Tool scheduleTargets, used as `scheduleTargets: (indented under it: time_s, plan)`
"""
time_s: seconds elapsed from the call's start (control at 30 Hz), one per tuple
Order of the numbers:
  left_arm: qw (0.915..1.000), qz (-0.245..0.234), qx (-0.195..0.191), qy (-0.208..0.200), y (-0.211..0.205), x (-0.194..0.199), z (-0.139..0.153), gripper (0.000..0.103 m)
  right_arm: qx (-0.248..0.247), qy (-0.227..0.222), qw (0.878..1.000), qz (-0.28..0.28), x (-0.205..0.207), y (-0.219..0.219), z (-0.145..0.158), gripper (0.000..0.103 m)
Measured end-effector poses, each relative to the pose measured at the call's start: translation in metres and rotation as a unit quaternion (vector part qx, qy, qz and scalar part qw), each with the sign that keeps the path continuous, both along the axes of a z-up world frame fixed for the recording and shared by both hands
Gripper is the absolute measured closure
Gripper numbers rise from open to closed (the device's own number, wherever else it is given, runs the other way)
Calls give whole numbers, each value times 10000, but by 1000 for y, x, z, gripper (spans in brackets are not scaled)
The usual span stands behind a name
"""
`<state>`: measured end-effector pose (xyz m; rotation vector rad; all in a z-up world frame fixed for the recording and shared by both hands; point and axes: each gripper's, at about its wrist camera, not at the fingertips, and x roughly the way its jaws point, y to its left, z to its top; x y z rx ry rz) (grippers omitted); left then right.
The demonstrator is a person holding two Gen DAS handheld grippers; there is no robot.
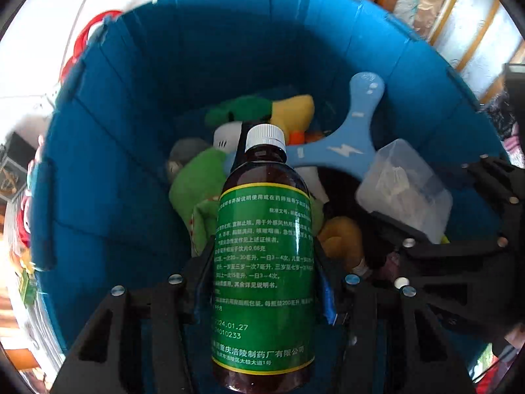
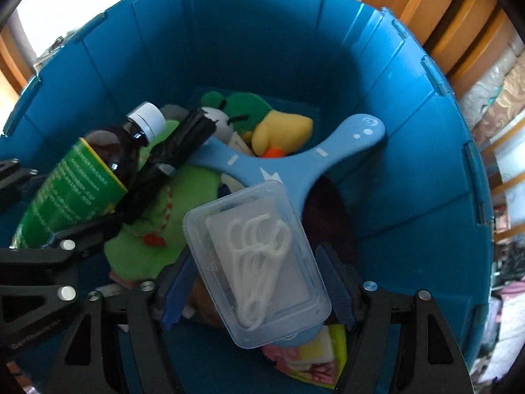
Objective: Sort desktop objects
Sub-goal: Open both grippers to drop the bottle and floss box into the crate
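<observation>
Over the blue bin [image 1: 115,164], the left gripper [image 1: 262,282] is clamped on a brown medicine bottle [image 1: 262,262] whose cap points to 12 o'clock, while at its 3 o'clock the right gripper [image 2: 259,282] grips a clear floss-pick box [image 2: 259,262] above the soft toys [image 2: 279,131].

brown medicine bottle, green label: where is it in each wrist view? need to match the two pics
Left wrist view: medicine bottle at lower centre, white cap pointing up into the picture, clamped between the left gripper fingers, over the blue bin.
Right wrist view: same bottle at the left edge, tilted, cap toward upper right, beside the clear floss box.
Shared landmark: the light blue boomerang toy lying in the bin.
</observation>
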<state>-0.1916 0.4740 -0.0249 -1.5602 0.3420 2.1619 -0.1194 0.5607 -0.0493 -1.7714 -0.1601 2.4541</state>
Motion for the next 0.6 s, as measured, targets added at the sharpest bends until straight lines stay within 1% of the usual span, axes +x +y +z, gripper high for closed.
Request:
scheduleTargets:
  time_s: [0.07,0.13,0.2,0.23,0.3,0.43,0.53,0.6]
  plan:
    - [9999,35,-42,-161,5,-1,-7,52,-30,-80,10000,11,-2,5,-2,30]
    - [9994,77,-54,-338,7,-3,-13,52,-134,-290,9995,67,-5,6,-6,30]
    - [9991,90,-66,-406,5,-4,-17,52,-90,-288,9995,71,-5,7,-6,30]
    - [9990,96,-58,-427,3,-5,-17,52,-44,-294,9995,95,-4,7,-5,28]
    - [9991,95,-83,-410,3,-3,-16,52,36,-333,9993,137,-5,7,-5,20]
    - [9990,151,-57,-412,1,-3,-12,52,100,-196,9994,262,2,6,6,17]
    - [9994,129,26,-315,1,0,-6,51,107,-34,9993,368,11,6,19,13]
    - [9997,67,65,-247,2,4,0,45,133,121,9990,409,18,6,29,11]
